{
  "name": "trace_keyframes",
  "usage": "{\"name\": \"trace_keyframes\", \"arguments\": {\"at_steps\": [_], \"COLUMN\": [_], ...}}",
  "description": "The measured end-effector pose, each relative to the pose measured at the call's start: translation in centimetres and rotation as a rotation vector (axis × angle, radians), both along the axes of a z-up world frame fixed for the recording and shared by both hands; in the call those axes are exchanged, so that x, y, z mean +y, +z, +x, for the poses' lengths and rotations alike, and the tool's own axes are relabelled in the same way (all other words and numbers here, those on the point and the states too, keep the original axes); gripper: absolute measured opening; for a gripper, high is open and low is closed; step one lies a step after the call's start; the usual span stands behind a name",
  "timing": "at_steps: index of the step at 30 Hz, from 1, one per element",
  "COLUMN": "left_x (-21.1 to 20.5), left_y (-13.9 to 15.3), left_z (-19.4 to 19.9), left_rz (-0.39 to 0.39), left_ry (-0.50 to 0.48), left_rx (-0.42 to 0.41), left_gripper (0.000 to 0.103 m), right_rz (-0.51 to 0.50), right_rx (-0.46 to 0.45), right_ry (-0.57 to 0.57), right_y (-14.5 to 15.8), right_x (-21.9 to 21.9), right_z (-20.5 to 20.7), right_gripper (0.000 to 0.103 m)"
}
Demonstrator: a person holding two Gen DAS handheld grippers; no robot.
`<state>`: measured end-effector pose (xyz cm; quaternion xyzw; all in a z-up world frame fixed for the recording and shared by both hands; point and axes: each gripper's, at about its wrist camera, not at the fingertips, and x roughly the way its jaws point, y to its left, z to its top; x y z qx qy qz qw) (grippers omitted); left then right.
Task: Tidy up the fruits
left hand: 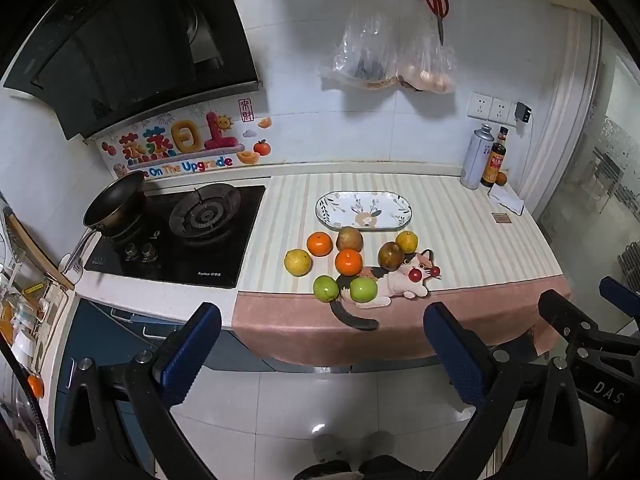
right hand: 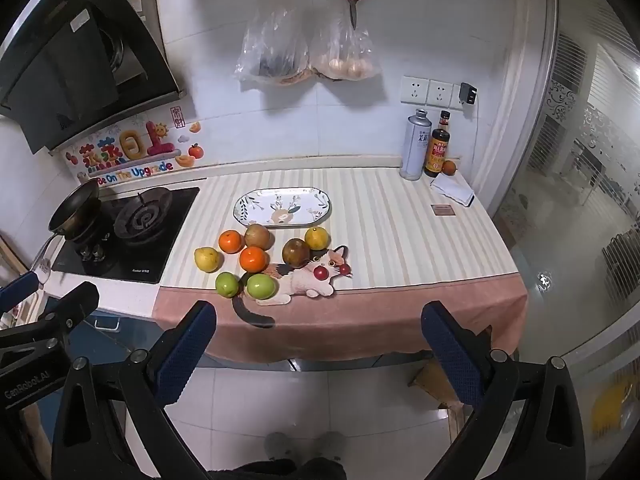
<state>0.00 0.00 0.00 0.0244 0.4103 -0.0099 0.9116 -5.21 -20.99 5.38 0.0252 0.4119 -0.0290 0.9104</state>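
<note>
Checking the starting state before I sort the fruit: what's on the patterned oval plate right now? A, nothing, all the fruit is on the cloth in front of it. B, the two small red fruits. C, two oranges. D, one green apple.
A: the oval plate shows only its printed pattern, while the oranges, green apples and small red fruits all lie on the striped cloth nearer the camera.
</note>
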Motion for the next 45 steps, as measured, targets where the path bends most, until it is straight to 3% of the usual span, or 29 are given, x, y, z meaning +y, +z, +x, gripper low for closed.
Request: {"name": "trace_keyframes", "arguments": {"at_steps": [45], "left_x": [-0.4], "left_y": [0.6], "left_z": [-0.9], "left_rz": [-0.014], "left_ry": [0.005], "left_rx": [-0.008], "left_gripper": [0.103], "right_rz": [0.018], "right_rx": [-0.007], "right_ry": [0.007], "right_y": [0.6], "right_x": [0.5], "right_z": [-1.6], "right_gripper": [0.103]}}
